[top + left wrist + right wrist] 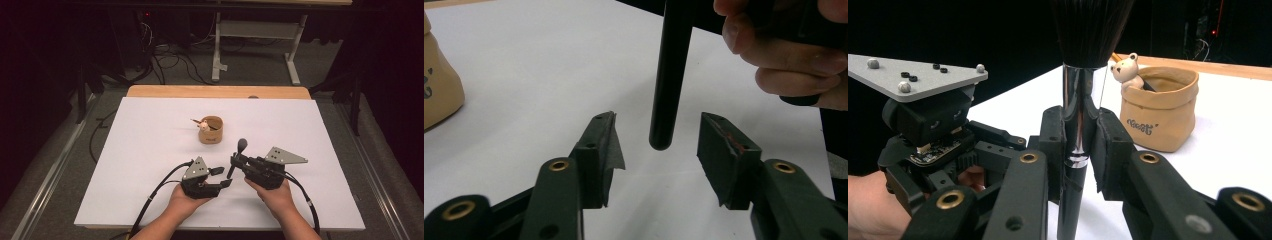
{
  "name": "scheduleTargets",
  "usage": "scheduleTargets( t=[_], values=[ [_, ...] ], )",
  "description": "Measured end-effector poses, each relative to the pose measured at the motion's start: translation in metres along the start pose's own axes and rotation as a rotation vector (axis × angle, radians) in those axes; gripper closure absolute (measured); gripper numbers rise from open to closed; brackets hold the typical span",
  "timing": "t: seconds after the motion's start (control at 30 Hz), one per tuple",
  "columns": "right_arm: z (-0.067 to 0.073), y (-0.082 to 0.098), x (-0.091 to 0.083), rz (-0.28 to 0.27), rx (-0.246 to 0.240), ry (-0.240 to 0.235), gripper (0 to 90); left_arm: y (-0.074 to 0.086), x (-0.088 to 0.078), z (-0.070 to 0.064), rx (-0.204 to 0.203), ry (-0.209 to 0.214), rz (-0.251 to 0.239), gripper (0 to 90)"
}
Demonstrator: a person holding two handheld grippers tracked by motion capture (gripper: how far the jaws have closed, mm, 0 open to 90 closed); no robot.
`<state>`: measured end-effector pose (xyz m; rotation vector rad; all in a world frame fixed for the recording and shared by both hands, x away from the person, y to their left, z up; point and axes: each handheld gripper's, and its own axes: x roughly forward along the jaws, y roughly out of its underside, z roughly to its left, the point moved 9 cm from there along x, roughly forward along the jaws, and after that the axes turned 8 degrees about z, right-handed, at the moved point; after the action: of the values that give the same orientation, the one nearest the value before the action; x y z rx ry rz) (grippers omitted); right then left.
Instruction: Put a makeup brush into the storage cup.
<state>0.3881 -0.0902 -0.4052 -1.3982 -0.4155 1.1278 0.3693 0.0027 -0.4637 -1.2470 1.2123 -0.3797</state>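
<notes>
**Makeup brush upright in the right gripper, left jaws apart around its handle end**

The makeup brush point(237, 158) stands upright near the front middle of the white table point(150, 150), dark bristles on top, black handle pointing down. The right gripper point(234, 161) is clamped on its shiny metal ferrule point(1075, 115), both pads pressed against it. At about 9 o'clock from the brush, the left gripper point(222, 177) has its jaws spread apart; the handle's rounded end point(661, 140) hangs between the two pads point(719, 150) without touching either. Each gripper sits in a hand, the left hand point(187, 202) and right hand point(272, 197) coming in from 6 o'clock. At about 11 o'clock from the brush, well apart, stands a tan pouch-shaped holder point(211, 131) with a small bear figure point(1128, 70) at its rim
</notes>
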Motion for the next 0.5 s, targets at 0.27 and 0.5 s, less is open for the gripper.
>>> scheduleTargets(
  t=[0.27,0.5],
  values=[
    [-0.0033,-0.0012,-0.0030,-0.005,-0.006,0.017,79.4,-0.0008,-0.0017,0.0019,0.001,0.000,-0.009,43.0],
    [-0.0075,-0.0021,-0.0052,-0.011,-0.017,0.039,79.4,-0.0017,-0.0058,0.0068,-0.017,-0.011,-0.024,38.5]
  ],
)
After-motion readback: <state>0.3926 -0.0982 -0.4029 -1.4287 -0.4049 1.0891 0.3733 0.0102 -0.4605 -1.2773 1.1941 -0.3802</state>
